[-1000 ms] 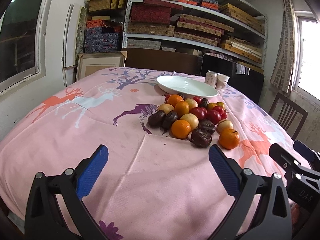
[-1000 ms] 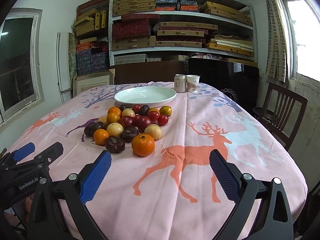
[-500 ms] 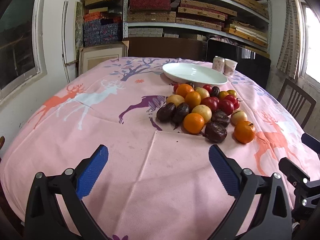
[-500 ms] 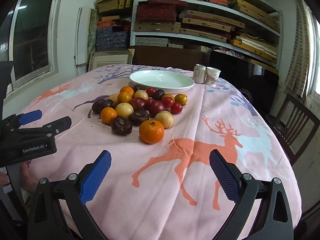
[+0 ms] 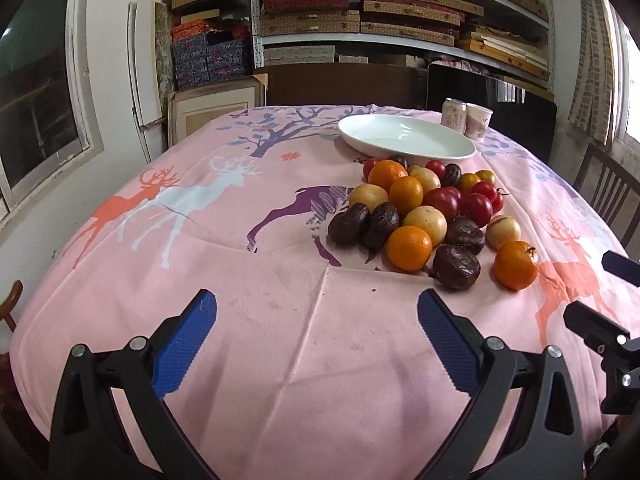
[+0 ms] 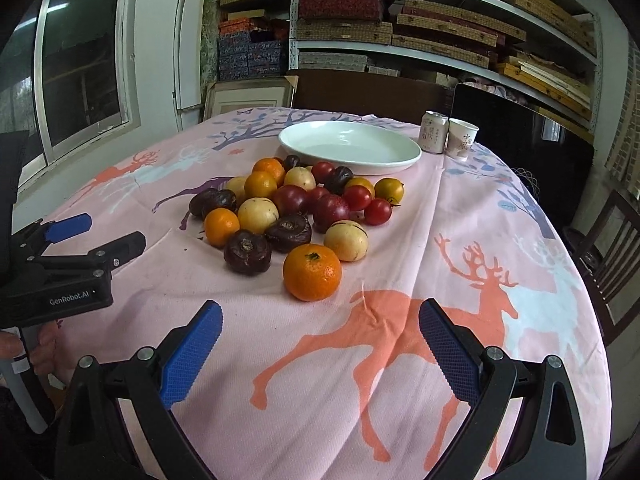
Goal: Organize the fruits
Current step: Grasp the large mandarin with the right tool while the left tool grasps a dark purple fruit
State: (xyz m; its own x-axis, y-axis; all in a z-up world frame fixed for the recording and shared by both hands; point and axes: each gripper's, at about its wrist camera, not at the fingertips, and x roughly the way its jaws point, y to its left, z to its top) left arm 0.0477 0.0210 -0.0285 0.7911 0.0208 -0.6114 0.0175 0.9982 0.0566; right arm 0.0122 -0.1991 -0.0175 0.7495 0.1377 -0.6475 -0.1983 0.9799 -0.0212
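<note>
A heap of fruit (image 5: 428, 216) (image 6: 296, 208) lies on the pink deer-print tablecloth: oranges, red tomatoes, pale yellow fruits and dark purple ones. One orange (image 6: 312, 272) (image 5: 515, 265) sits apart at the near edge of the heap. Behind the heap stands an empty white plate (image 5: 406, 142) (image 6: 350, 147). My left gripper (image 5: 316, 320) is open over bare cloth, short of the heap and to its left. My right gripper (image 6: 318, 328) is open with nothing between its fingers, just short of the lone orange.
A can (image 6: 434, 132) and a paper cup (image 6: 462, 138) stand behind the plate at its right. A dark chair (image 6: 612, 256) is at the table's right side. Shelves stacked with boxes (image 5: 360, 8) line the far wall. Windows flank the room.
Both grippers have moved forward toward the fruit, which now looks larger and nearer. The right gripper has drawn close to the lone orange. Both stay open.
</note>
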